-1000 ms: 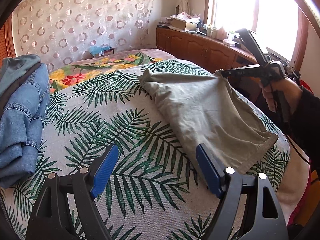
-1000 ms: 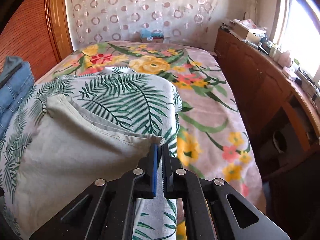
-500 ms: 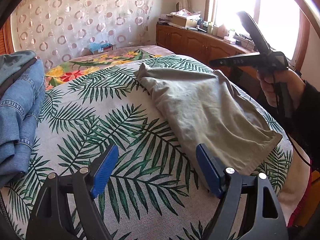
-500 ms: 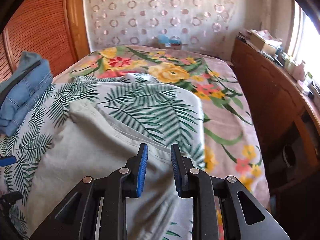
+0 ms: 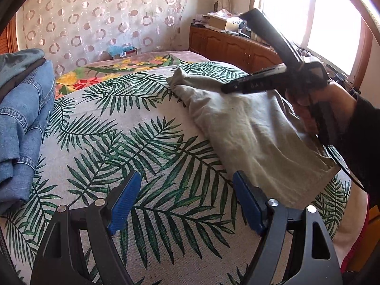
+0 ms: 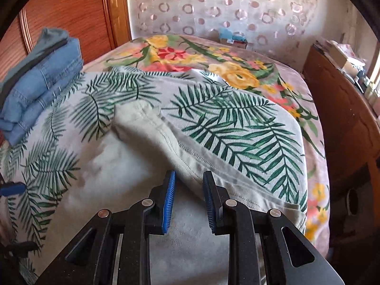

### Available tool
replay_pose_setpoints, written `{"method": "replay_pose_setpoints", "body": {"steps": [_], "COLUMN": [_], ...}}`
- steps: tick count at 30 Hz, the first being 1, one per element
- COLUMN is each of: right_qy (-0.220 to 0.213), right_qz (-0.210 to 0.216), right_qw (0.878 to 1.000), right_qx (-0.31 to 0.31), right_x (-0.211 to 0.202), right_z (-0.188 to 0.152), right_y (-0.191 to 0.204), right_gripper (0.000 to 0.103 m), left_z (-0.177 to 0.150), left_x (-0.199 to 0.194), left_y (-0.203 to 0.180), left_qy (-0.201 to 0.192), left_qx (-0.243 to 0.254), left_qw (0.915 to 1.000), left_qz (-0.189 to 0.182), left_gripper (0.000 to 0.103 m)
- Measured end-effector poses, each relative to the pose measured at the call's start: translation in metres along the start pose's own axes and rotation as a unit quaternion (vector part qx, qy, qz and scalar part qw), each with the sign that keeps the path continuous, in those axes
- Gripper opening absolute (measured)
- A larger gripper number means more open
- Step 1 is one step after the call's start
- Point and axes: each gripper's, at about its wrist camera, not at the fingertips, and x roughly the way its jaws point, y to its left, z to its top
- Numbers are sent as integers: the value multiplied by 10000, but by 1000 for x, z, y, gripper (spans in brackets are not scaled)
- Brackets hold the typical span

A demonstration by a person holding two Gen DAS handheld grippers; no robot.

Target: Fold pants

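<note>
Your right claw (image 6: 188, 198) has just spread partway over the pants' (image 6: 142, 166) hemmed edge, gripping nothing; your left claw (image 5: 187, 204) gapes wide over bare bedspread (image 5: 118, 128) beside the pants

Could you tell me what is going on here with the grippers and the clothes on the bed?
A person is folding pants on a bed with a handheld gripper in each hand. The beige pants lie folded on the palm-leaf cover. The right gripper, whose jaws have just been opening, hangs over them with nothing pinched. The left gripper is wide open above the cover, beside the pants and holding nothing. A stack of folded jeans sits at the far left.
</note>
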Motion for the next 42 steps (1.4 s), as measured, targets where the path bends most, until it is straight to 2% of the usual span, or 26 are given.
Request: {"method": "replay_pose_setpoints", "body": {"steps": [8, 13, 14, 15, 18, 22, 26, 31, 37, 42], "right_qy": [-6, -74, -169, -279, -501, -431, -292, 37, -26, -44], "right_qz": [-86, -413, -588, -702, -912, -749, -335, -403, -472, -278], "right_qw": [9999, 9989, 9979, 9970, 9945, 9958, 9981, 9986, 9978, 9981], "right_qx": [-104, -201, -209, -153, 125, 296, 436, 346, 463, 548], "right_x": [9, 20, 19, 17, 7, 4, 3, 14, 9, 2], "right_z": [11, 17, 18, 20, 22, 19, 8, -4, -8, -12], "right_y": [4, 13, 14, 14, 6, -2, -19, -31, -45, -49], "right_gripper": [25, 24, 14, 11, 11, 11, 11, 17, 19, 19], "left_z": [0, -1, -1, -1, -1, -2, -2, -1, -2, -2], "left_x": [6, 7, 7, 8, 9, 10, 12, 16, 19, 21], "left_y": [3, 4, 4, 4, 4, 3, 2, 1, -3, -6], "left_qy": [131, 176, 182, 191, 215, 247, 295, 378, 474, 499], "left_qx": [-99, -122, -127, -131, -132, -98, -62, -44, 78, 138], "left_qw": [9999, 9998, 9998, 9997, 9997, 9996, 9995, 9992, 9986, 9983], "left_qz": [3, 21, 21, 12, 22, 46, 71, 88, 226, 280], "left_gripper": [80, 80, 80, 80, 80, 80, 80, 80, 80, 81]}}
